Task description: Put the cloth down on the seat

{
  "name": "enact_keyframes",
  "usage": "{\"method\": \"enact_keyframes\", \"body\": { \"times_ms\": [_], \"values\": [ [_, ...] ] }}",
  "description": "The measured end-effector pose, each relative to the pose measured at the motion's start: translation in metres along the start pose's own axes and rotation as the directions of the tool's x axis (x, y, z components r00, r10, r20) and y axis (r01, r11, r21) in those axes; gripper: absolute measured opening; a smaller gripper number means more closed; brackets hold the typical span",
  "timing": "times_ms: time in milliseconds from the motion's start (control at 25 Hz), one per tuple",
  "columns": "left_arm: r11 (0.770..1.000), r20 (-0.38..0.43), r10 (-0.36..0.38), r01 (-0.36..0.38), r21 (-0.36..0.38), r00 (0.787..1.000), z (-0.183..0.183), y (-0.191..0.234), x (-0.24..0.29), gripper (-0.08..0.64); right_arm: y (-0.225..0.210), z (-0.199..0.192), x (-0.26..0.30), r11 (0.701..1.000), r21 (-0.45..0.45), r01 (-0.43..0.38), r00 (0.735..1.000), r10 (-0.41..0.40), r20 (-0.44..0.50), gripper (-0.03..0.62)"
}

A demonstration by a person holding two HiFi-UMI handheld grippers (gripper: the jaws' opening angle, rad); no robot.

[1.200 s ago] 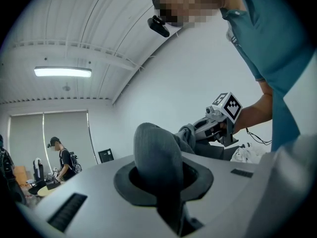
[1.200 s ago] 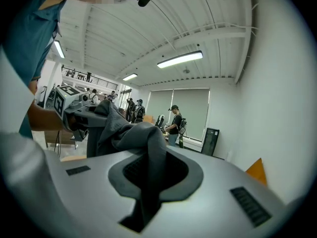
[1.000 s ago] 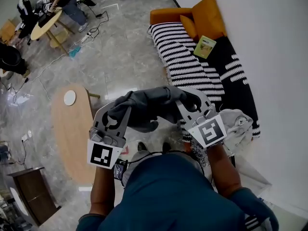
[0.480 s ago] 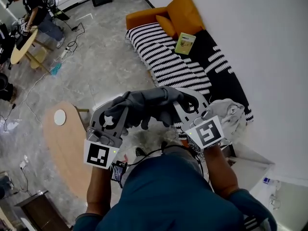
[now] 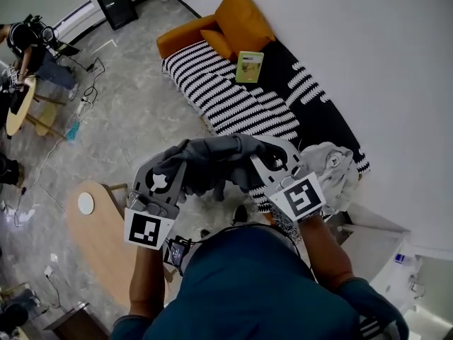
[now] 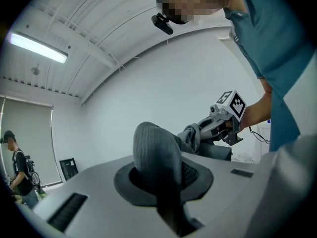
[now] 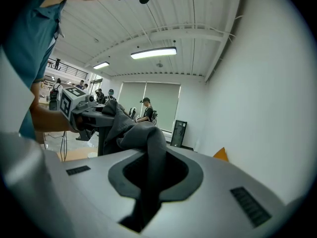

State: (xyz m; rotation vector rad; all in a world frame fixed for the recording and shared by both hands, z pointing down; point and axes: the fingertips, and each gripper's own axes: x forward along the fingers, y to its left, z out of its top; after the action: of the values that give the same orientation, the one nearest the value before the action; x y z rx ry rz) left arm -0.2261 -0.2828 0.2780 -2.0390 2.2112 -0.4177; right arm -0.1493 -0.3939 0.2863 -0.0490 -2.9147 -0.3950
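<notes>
A dark grey cloth (image 5: 212, 163) hangs bunched in the air between my two grippers, in front of my chest. My left gripper (image 5: 178, 167) is shut on its left end, and the cloth (image 6: 157, 155) rises out of the closed jaws. My right gripper (image 5: 256, 159) is shut on the other end, where a fold of the cloth (image 7: 148, 150) is pinched. The seat is a sofa with a black-and-white striped cover (image 5: 233, 103), lying ahead and to the right along the white wall. Each gripper shows in the other's view: the right gripper (image 6: 224, 119) and the left gripper (image 7: 79, 110).
On the sofa lie orange cushions (image 5: 241, 18), a green book (image 5: 249, 67) and, at its near end, a pale crumpled cloth (image 5: 333, 168). An oval wooden table (image 5: 99, 243) with a white disc (image 5: 85, 203) stands at my left. People and tables are far off at the left.
The head view has swung, so the sofa sits further left and lower in the picture. Both grippers have kept hold of the grey cloth and stayed together in front of me.
</notes>
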Motion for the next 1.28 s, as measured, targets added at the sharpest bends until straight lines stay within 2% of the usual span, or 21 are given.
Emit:
{"method": "enact_keyframes", "body": {
  "times_ms": [80, 160, 280, 440, 520, 600, 680, 1000, 1160, 1280],
  "values": [
    [0.998, -0.004, -0.029, 0.029, 0.048, 1.000, 0.004, -0.003, 0.025, 0.060, -0.023, -0.007, -0.003, 1.000, 0.025, 0.019, 1.000, -0.019, 0.006, 0.037],
    [0.997, 0.000, -0.043, 0.042, 0.057, 0.999, 0.005, -0.005, 0.047, 0.060, -0.041, -0.012, -0.004, 0.999, 0.038, 0.033, 0.999, -0.034, 0.007, 0.037],
    [0.998, 0.020, -0.056, 0.057, -0.002, 0.998, 0.005, -0.008, 0.072, 0.060, -0.065, -0.025, -0.003, 0.996, 0.052, 0.068, 0.998, -0.067, -0.019, 0.037],
    [0.989, 0.025, -0.142, 0.143, -0.039, 0.990, -0.002, -0.006, 0.100, 0.060, -0.086, -0.030, -0.003, 0.985, 0.094, 0.143, 0.989, -0.138, -0.048, 0.037],
    [0.978, 0.037, -0.210, 0.210, 0.003, 0.977, -0.001, -0.003, 0.120, 0.060, -0.098, -0.033, -0.005, 0.974, 0.097, 0.203, 0.978, -0.198, -0.064, 0.037],
    [0.955, 0.049, -0.284, 0.279, 0.097, 0.957, 0.007, -0.002, 0.136, 0.060, -0.107, -0.039, -0.010, 0.958, 0.116, 0.264, 0.964, -0.256, -0.077, 0.037],
    [0.934, 0.057, -0.336, 0.325, 0.146, 0.940, 0.014, -0.001, 0.144, 0.060, -0.114, -0.044, -0.014, 0.945, 0.117, 0.306, 0.950, -0.297, -0.093, 0.037],
    [0.895, 0.111, -0.441, 0.427, 0.133, 0.890, 0.017, 0.008, 0.178, 0.060, -0.134, -0.043, -0.014, 0.893, 0.116, 0.435, 0.896, -0.417, -0.151, 0.037],
    [0.863, 0.136, -0.501, 0.481, 0.154, 0.855, 0.022, 0.006, 0.189, 0.060, -0.137, -0.043, -0.023, 0.864, 0.102, 0.493, 0.862, -0.470, -0.188, 0.037],
    [0.856, 0.143, -0.516, 0.506, 0.105, 0.844, 0.018, 0.001, 0.205, 0.060, -0.143, -0.048, -0.028, 0.844, 0.113, 0.524, 0.846, -0.501, -0.182, 0.037]
  ]
}}
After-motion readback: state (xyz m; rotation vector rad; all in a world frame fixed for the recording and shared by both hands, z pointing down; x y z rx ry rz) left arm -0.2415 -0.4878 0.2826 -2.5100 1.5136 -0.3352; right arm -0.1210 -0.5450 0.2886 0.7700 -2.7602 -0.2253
